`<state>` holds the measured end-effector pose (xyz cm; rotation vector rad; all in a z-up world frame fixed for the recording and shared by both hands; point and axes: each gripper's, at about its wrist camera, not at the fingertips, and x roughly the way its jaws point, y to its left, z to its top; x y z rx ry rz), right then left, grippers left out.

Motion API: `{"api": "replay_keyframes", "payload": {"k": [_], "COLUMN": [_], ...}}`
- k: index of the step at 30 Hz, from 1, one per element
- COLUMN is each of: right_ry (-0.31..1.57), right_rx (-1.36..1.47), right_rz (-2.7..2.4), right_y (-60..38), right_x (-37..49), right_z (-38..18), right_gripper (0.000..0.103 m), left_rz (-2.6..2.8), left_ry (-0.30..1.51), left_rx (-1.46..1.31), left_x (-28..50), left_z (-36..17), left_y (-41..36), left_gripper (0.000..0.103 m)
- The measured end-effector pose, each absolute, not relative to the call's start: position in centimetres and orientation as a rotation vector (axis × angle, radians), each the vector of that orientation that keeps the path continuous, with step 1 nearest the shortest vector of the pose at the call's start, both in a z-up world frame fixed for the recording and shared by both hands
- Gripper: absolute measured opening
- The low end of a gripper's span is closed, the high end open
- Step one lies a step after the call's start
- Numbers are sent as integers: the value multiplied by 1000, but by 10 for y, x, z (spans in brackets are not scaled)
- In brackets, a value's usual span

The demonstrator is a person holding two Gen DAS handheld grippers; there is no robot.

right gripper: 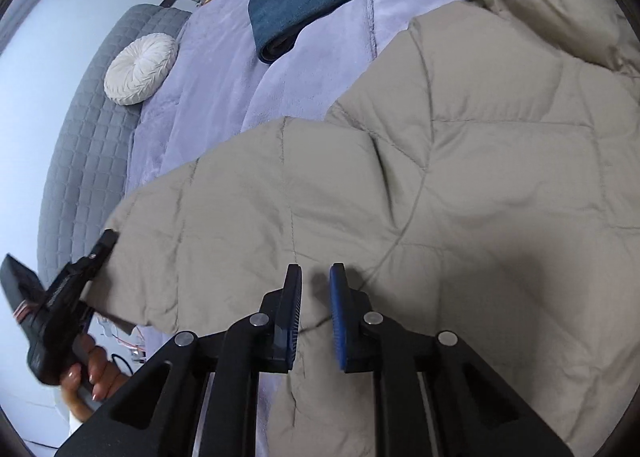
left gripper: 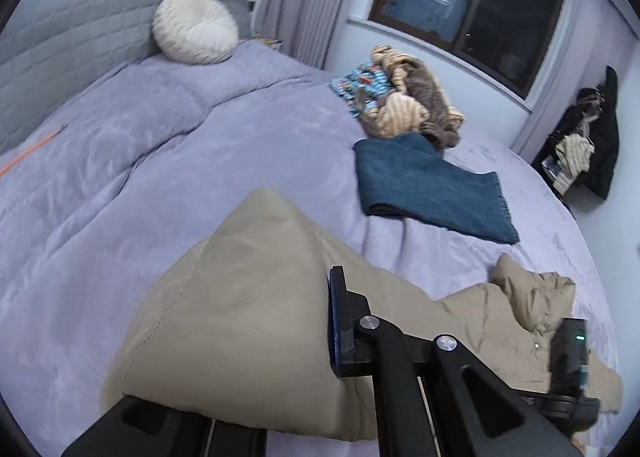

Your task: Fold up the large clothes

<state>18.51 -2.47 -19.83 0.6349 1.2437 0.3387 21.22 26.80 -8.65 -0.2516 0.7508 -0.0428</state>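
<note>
While clamped in the left hand-held gripper [right gripper: 107, 239], jacket sleeve [right gripper: 192, 225] lifted off bed [left gripper: 120, 177].

Right tongs [right gripper: 315, 313]: black angular linkage arms, round silver pivot screws, blue ribbed pads on fingers [right gripper: 339, 321]. Left tongs [right gripper: 106, 241]: matching black body. Hand [right gripper: 94, 377]: polished pale nails.

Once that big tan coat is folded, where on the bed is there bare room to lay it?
The widest bare stretch of bedspread lies between the round cushion, the blue towel and the tan coat. Near the window it is crowded: a heap of clothes beside the towel.
</note>
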Motion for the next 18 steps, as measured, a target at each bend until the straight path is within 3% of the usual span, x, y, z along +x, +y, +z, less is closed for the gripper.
{"api": "replay_keyframes", "payload": {"k": [6, 10, 14, 18], "right_ry": [1349, 1368, 1269, 1193], "right_rx": [622, 701, 748, 772], "right_rz": [364, 411, 295, 112], "right_y": [-2, -22, -93, -175], "right_x": [202, 202, 177, 147], "right_z": [-240, -231, -200, -182], "right_gripper": [15, 15, 15, 16], "left_rz": [-348, -530, -642, -640], "left_ry": [719, 729, 811, 929], "left_rx": [-179, -154, -103, 74], "left_x": [207, 213, 215, 208], "left_z": [-46, -42, -69, -133], "left_y": [169, 85, 1, -76], "left_gripper": [9, 9, 9, 9]}}
